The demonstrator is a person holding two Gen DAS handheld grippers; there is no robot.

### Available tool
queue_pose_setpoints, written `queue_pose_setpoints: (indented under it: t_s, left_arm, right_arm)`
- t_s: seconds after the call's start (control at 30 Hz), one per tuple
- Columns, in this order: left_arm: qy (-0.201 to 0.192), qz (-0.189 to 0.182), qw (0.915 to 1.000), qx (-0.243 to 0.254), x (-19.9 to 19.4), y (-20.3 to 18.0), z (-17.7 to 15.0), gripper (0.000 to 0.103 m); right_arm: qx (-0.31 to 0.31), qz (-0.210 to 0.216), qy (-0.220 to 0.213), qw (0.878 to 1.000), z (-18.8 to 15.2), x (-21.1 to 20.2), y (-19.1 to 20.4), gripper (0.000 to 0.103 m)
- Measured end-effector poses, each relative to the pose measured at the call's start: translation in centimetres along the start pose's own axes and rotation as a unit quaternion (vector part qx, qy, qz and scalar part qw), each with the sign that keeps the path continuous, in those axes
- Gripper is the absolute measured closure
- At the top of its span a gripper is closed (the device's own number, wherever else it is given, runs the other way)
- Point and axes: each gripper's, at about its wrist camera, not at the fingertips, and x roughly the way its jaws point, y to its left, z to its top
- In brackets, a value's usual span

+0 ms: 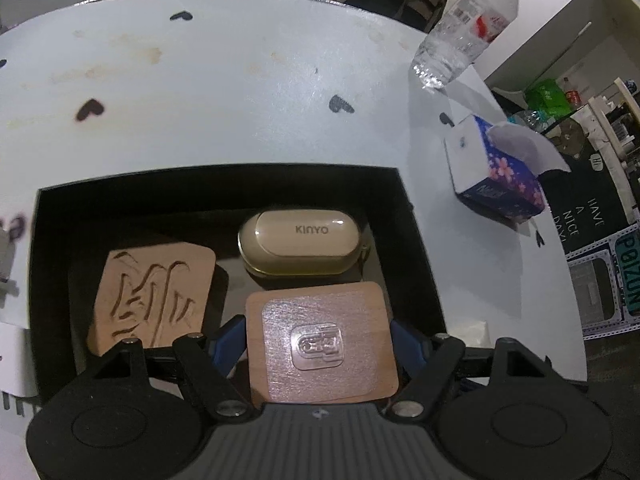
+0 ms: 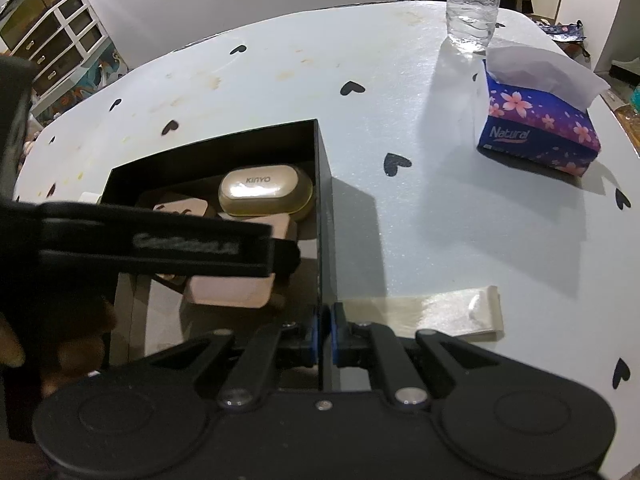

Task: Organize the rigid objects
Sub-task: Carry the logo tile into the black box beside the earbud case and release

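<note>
Left claw [image 1: 322, 344]: clamped on a square wooden coaster [image 1: 320, 344], its blue pads against the coaster's two side edges; the coaster hangs tilted over the open black box [image 1: 416, 240], clear plastic hook stuck to the face turned to the camera.

Right claw [image 2: 324, 336]: closed tight on the box's right-hand wall [image 2: 325, 216], one pad inside the box and one outside.

Black box: stands open-topped on the counter [image 1: 240, 100], a white surface printed with small dark hearts and marked by faint brown stains.

Inside the box: a gold earbud case [image 1: 298, 246] lettered KINYO lies toward the far wall; a second wooden coaster [image 1: 154, 296], carved with dark curved strokes, lies to its left as the left wrist view shows it. Whether the two touch cannot be told.

Held coaster: nearer the camera than the earbud case, its far edge just beside the case in the left wrist view; whether it rests on the box floor cannot be told.

Right wrist view: the left gripper's black body crosses the frame over the box, blurred, hiding part of the contents.

On the counter beyond: a clear water bottle [image 1: 468, 28] with a red-and-white label stands at the far edge; a blue tissue box [image 2: 540, 128] with pink blossoms sits near it, one tissue standing up.

Near the right claw: a strip of glossy pale tape or film [image 2: 432, 312] lies flat on the counter, just beside the box.
</note>
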Motion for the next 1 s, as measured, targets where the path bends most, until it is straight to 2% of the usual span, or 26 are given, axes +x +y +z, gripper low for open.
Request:
queue_pose_setpoints:
  t_s: [0.37, 0.5, 0.67, 0.87, 1.0]
  left_arm:
    - [-0.01, -0.008, 0.9998, -0.017, 1.1, 0.5, 0.8, 0.024]
    - [-0.009, -0.01, 0.9998, -0.017, 0.8, 0.5, 0.7, 0.018]
    - [-0.013, -0.019, 0.9996, -0.014, -0.3, 0.3, 0.4, 0.017]
    - [-0.028, -0.025, 0.9992, -0.012, -2.7, 0.1, 0.0, 0.013]
    - [-0.043, -0.016, 0.9989, -0.011, -4.6, 0.4, -0.4, 0.007]
  right_arm:
    - [0.007, -0.009, -0.001, 1.0, 0.0, 0.0, 0.2, 0.097]
    - [0.009, -0.01, -0.003, 1.0, -0.1, -0.1, 0.2, 0.097]
    - [0.011, -0.01, -0.003, 1.0, -0.2, -0.1, 0.1, 0.097]
    - [0.012, -0.007, -0.005, 1.0, -0.2, -0.1, 0.0, 0.097]
    - [0.012, -0.004, -0.006, 1.0, -0.2, -0.1, -0.1, 0.097]
